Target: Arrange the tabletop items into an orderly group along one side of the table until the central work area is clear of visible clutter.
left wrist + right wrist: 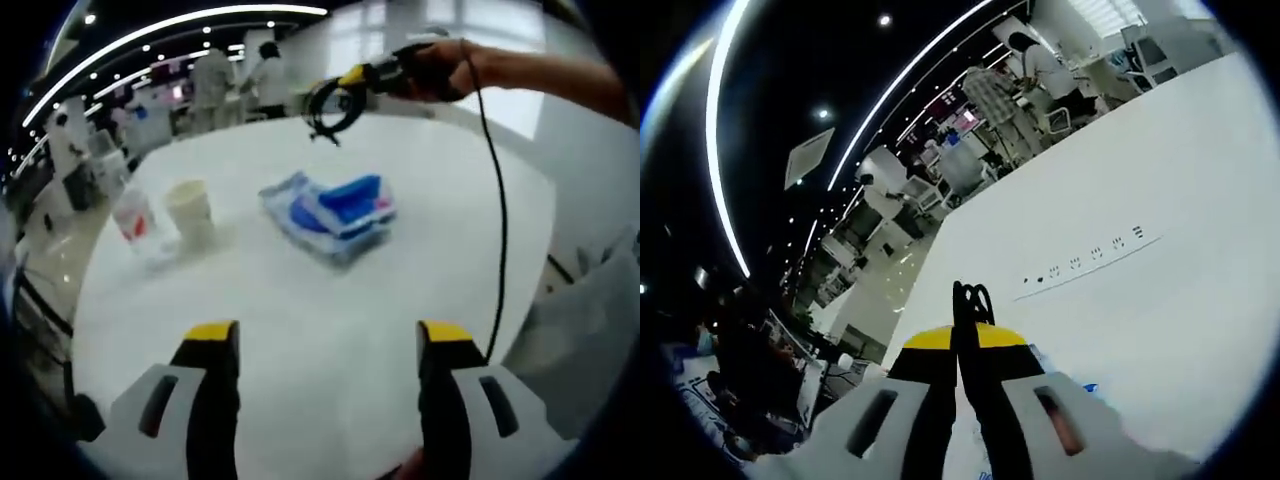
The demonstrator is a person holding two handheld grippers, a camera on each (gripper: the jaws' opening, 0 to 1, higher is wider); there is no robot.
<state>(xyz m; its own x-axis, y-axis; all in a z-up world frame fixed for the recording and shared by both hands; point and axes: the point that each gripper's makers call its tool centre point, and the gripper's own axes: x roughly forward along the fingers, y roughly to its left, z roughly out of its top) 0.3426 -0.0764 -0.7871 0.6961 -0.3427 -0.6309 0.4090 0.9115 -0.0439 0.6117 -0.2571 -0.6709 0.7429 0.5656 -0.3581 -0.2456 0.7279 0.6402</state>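
My left gripper view: bright, even overhead light; white table [300, 300] washed pale, soft faint shadows beside cup [192, 212]. Window glare top right. Mild overall blur; fisheye bends ceiling light strips [170, 30] into arcs. My right gripper view: dark ceiling, strips [725, 150] flaring, edges smeared.

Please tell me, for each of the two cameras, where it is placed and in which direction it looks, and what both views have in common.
Left gripper view: rides on the left gripper, jaws apart, looking across the white table at a blue-and-white packet, two cups, and the right gripper in a hand holding a black cable loop.
Right gripper view: rides on the right gripper, tilted over the table toward the room; its jaws pinch the cable loop.
Shared: table, cable loop, right gripper.
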